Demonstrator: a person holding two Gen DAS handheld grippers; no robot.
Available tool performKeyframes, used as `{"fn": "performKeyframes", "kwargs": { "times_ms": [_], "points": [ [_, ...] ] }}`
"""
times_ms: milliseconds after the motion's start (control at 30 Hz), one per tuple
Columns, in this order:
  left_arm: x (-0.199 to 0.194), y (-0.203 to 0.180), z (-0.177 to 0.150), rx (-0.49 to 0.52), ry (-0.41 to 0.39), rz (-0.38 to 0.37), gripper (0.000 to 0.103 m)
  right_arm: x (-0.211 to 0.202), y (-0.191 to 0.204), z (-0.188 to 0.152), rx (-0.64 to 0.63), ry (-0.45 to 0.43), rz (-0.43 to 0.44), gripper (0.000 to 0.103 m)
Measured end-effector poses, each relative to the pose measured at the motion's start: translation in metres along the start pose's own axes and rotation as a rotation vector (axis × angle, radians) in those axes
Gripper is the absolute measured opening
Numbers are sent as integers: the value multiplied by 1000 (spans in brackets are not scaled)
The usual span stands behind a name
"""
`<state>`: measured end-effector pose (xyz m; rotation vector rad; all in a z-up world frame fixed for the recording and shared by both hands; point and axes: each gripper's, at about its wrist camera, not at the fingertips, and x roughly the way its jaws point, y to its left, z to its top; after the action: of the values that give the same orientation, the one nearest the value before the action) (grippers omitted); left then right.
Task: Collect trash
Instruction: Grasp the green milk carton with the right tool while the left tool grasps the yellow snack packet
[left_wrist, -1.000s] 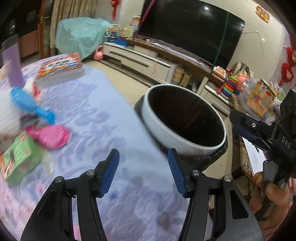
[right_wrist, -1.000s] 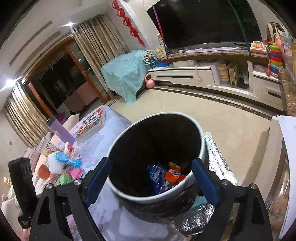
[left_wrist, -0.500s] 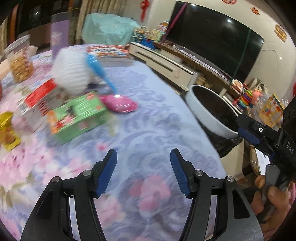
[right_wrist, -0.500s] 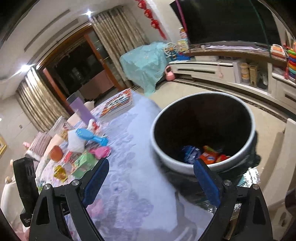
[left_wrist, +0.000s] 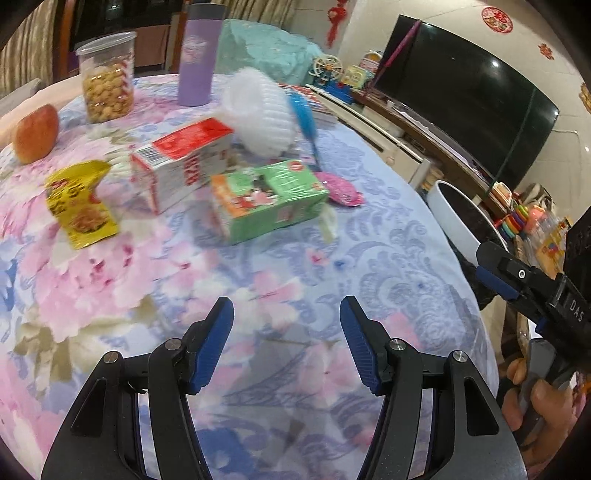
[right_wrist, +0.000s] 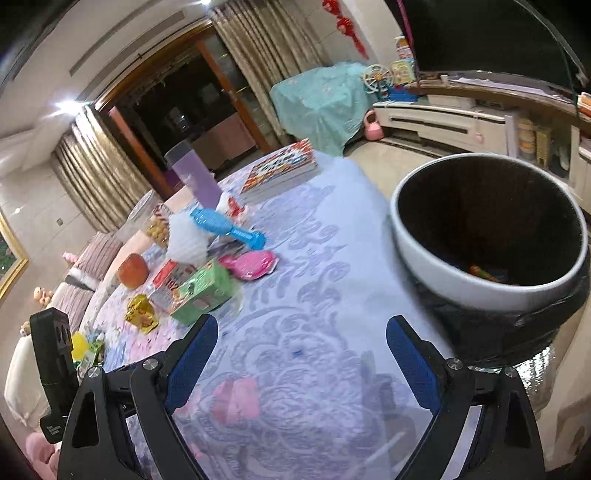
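Over worktop (left_wrist: 369, 258), both views now swung from bin (right_wrist: 487, 229) toward litter; left tongs (left_wrist: 286, 339) and right tongs (right_wrist: 299, 354) gaping, empty; green carton (left_wrist: 266, 199) likely next.

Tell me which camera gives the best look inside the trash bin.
The right wrist view. There the trash bin sits large beside the table, its whole white rim and dark inside open to the camera, with a few colourful wrappers at the bottom. The left wrist view catches only part of its rim at the table's edge, contents hidden.
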<state>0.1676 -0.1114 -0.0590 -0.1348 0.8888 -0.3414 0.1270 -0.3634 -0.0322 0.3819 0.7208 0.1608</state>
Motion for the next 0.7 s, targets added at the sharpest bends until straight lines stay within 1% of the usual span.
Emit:
{"fn": "performKeyframes", "kwargs": {
  "times_ms": [233,500,700],
  "points": [
    [-6,27,-4,-35,-2,40,61,18,18,-8,-18,42,27,94],
    [-14,65,-4,-101,-8,93,62,34,37,-11,-49,77,63,94],
    [-20,95,3,-154,-24,135,66,47,55,-13,-107,107,98,94]
  ]
}}
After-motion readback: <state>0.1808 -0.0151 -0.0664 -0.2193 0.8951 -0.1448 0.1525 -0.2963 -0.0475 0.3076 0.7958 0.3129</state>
